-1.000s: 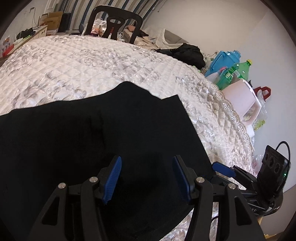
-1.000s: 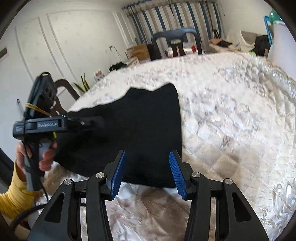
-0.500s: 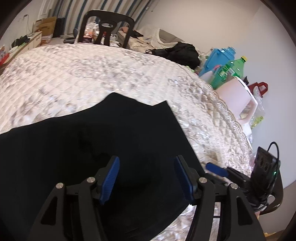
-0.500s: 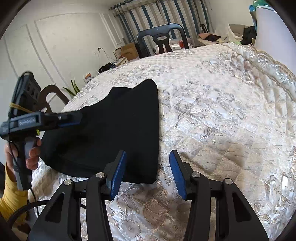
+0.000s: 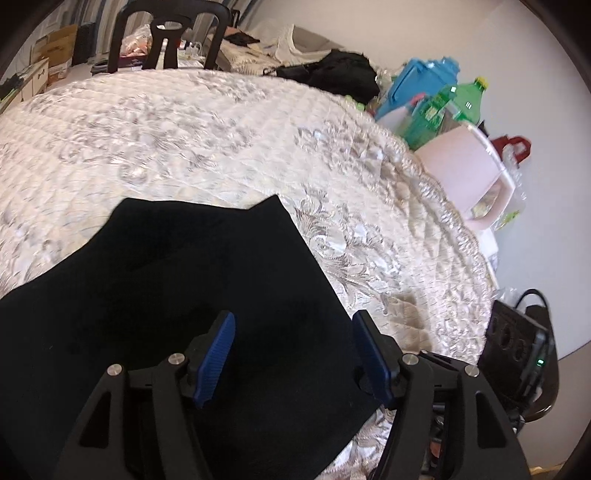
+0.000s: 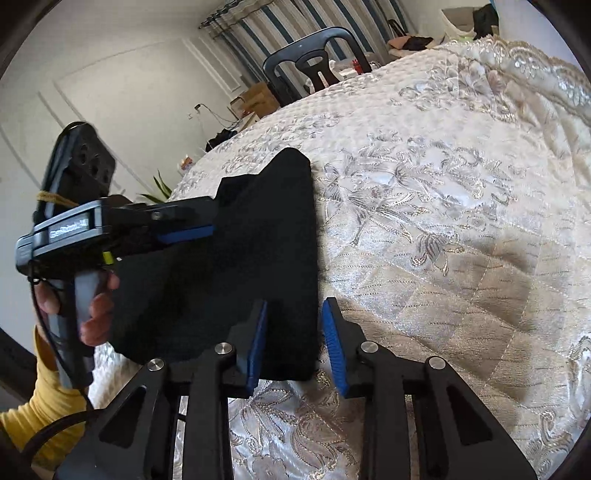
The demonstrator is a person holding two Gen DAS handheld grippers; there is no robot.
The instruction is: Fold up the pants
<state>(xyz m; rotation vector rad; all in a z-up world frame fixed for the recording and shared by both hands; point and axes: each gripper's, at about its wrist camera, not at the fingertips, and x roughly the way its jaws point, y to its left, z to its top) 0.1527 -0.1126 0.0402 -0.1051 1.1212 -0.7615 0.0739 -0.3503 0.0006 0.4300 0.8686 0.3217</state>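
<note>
The black pants (image 5: 192, 291) lie flat on the white quilted bedspread (image 5: 184, 122); they also show in the right wrist view (image 6: 258, 236). My left gripper (image 5: 295, 354) is open, its blue pads spread wide just above the cloth near its right edge. My right gripper (image 6: 293, 339) is open but narrower, its pads on either side of the near right corner of the pants. The left gripper also shows from the side in the right wrist view (image 6: 184, 232), over the pants' left part.
A black chair (image 5: 166, 33) stands at the far side of the bed. Bottles and a blue container (image 5: 428, 88), and a pink bin (image 5: 469, 173), crowd the bed's right side. Dark clothes (image 5: 332, 70) lie at the far right. The right gripper's body (image 5: 517, 339) is at the bed's edge.
Both grippers have moved closer to the pants' right edge. The right gripper's pads have narrowed around the near corner. The left stays wide open.
</note>
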